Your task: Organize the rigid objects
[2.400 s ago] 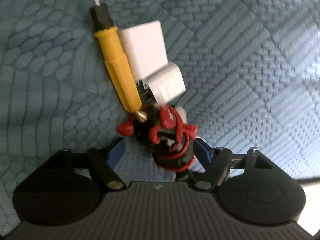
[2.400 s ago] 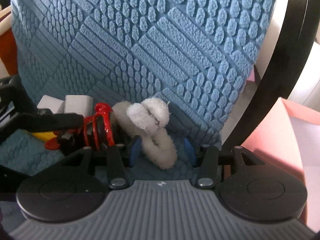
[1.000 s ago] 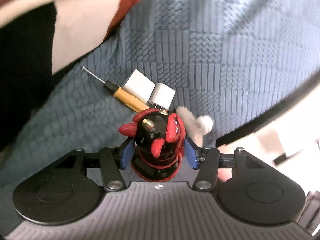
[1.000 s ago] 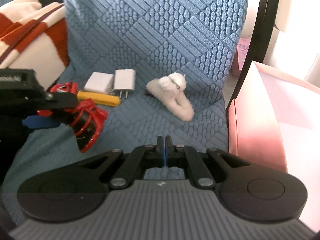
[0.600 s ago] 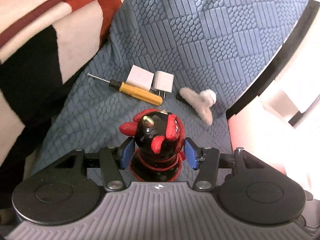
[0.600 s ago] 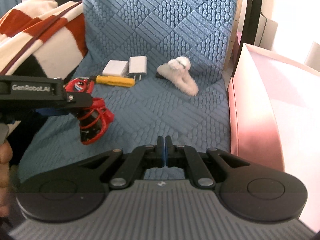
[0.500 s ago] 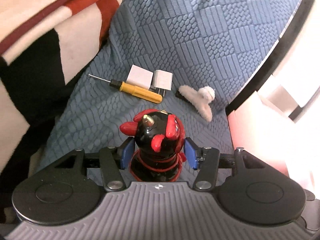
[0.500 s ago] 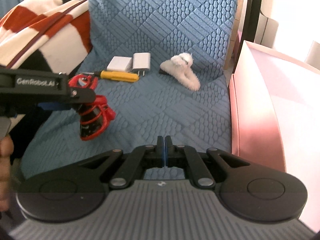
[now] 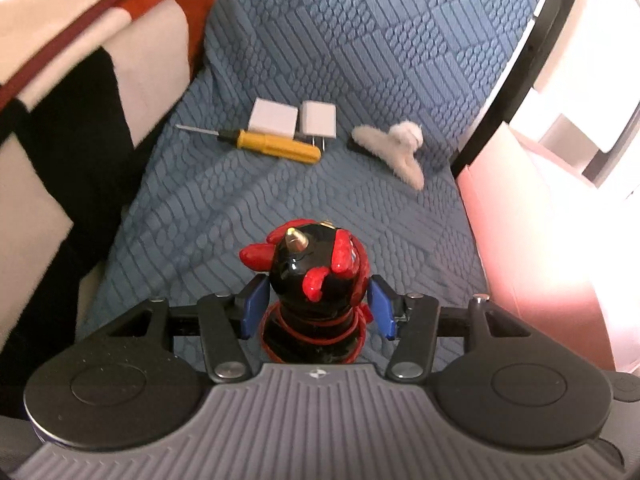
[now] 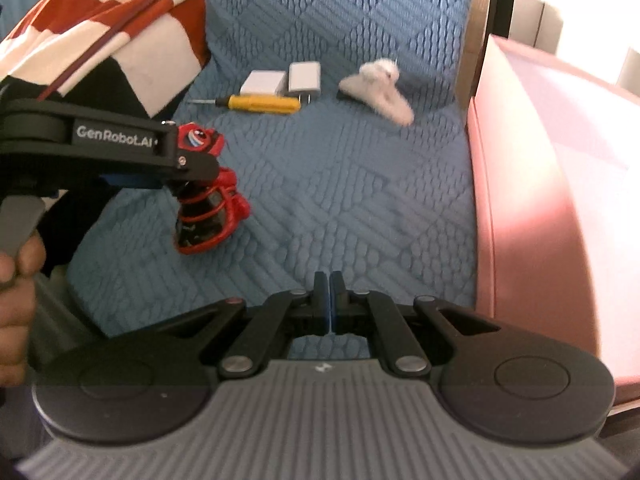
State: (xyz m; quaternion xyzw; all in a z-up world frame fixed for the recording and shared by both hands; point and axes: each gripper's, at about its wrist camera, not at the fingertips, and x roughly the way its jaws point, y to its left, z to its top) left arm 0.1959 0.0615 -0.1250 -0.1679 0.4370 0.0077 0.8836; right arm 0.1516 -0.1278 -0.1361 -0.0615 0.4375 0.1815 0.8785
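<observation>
My left gripper (image 9: 316, 304) is shut on a black and red figurine (image 9: 310, 276) and holds it above the blue seat cushion (image 9: 360, 216). The figurine also shows in the right wrist view (image 10: 204, 208), hanging from the left gripper (image 10: 192, 176) at the left. My right gripper (image 10: 329, 300) is shut and empty, low over the cushion's front. At the back of the seat lie a yellow screwdriver (image 9: 268, 144), two white chargers (image 9: 296, 118) and a fluffy white hair clip (image 9: 396, 148); they also show in the right wrist view: screwdriver (image 10: 256, 102), chargers (image 10: 284, 78), clip (image 10: 378, 88).
A red, white and black striped blanket (image 9: 80, 52) is heaped on the left (image 10: 104, 36). A pink box (image 10: 552, 184) stands right of the seat, also in the left wrist view (image 9: 532, 240). A black chair frame bar (image 9: 504, 72) runs along the cushion's right edge.
Both grippers have pulled back and away from the objects at the seat's back. The left gripper lifted the figurine off the cushion; the right gripper let go of the fluffy clip and closed.
</observation>
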